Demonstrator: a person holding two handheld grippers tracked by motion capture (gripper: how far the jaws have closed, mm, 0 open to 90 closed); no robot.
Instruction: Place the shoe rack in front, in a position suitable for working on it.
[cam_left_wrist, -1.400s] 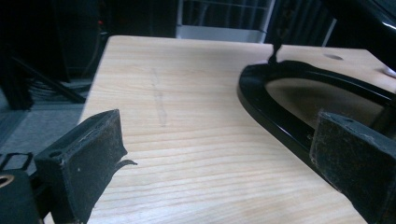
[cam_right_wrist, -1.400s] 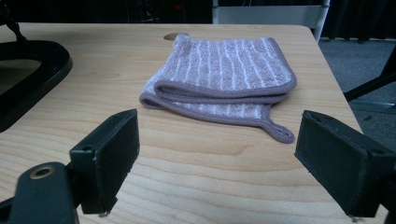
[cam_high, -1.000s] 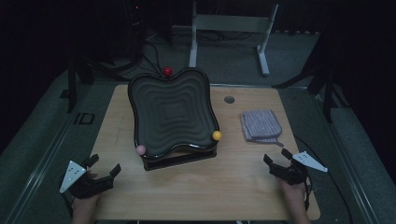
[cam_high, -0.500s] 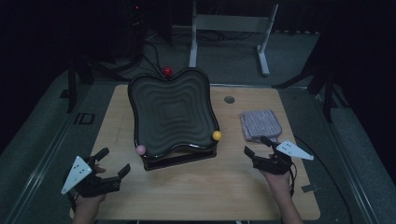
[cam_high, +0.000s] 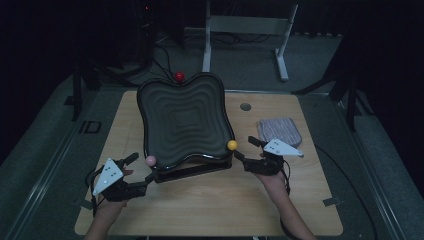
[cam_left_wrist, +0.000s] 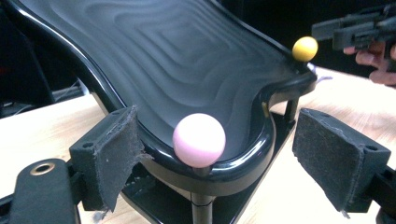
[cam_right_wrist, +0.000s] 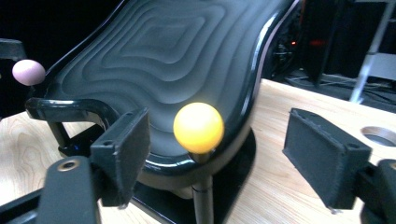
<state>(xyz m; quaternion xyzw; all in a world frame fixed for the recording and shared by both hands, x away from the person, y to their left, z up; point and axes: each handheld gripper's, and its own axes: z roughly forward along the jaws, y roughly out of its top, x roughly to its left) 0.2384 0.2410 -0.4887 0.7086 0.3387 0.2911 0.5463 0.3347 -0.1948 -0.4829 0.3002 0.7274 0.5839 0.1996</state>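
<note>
- The rippled black tray (cam_high: 184, 122) sits on its stand mid-table, and both hands have closed in on its near corners since a second ago: left gripper (cam_high: 141, 173) at the pink ball (cam_high: 150, 160), right gripper (cam_high: 243, 150) at the yellow ball (cam_high: 232, 145).
- Left gripper view: pads spread wide either side of the pink ball (cam_left_wrist: 199, 140), not touching.
- Right gripper view: jaws have just been closing, the yellow ball (cam_right_wrist: 198, 127) between them, still clear. A two-handed grab looks imminent.
</note>
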